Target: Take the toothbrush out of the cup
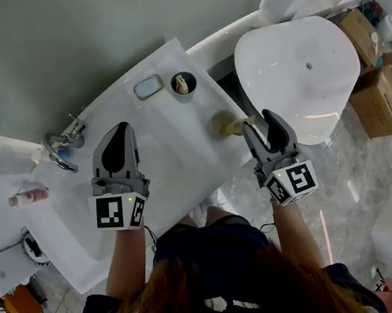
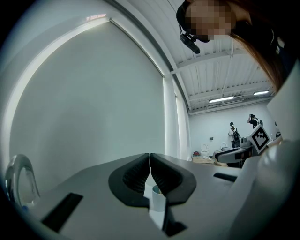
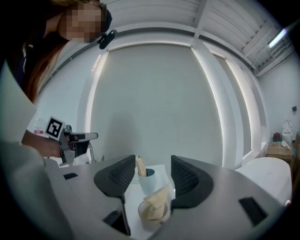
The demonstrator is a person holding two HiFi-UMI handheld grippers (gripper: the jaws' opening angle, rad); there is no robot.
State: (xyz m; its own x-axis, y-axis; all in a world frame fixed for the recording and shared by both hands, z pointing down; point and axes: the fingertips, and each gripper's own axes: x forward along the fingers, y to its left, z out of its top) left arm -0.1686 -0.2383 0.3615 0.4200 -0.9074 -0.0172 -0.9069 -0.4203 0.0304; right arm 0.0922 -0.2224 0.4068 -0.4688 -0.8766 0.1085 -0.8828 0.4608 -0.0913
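- The toothbrush stands in the cup, its top above the rim. It is not yet out.
- In the head view, the cup sits near the far edge of the white surface, at 12 o'clock from the gap between your two grippers.
- A small dish lies just beside the cup, at its 9 o'clock.
- A beige lump sits at the cup's 5 o'clock, near the right edge of the surface. The right gripper view shows it inside a clear holder.
- Your right gripper has its jaws wide, and they grip nothing. The lump is just ahead of them and low in the gap, and no pad presses on it. The cup is farther on, at 11 o'clock from this gripper.
- Your left gripper has its jaws together with nothing between them. It hovers over the surface, and the cup is at its 1 o'clock, well apart from it.
- In the left gripper view, the cup shows only through the slot under the closed jaws.
- The tap is at 9 o'clock from the left gripper.
- A bottle lies at the left gripper's 8 o'clock.
- A white bowl stands off the surface at the cup's 3 o'clock.
- Cardboard boxes stand beyond the bowl, farther toward 3 o'clock.
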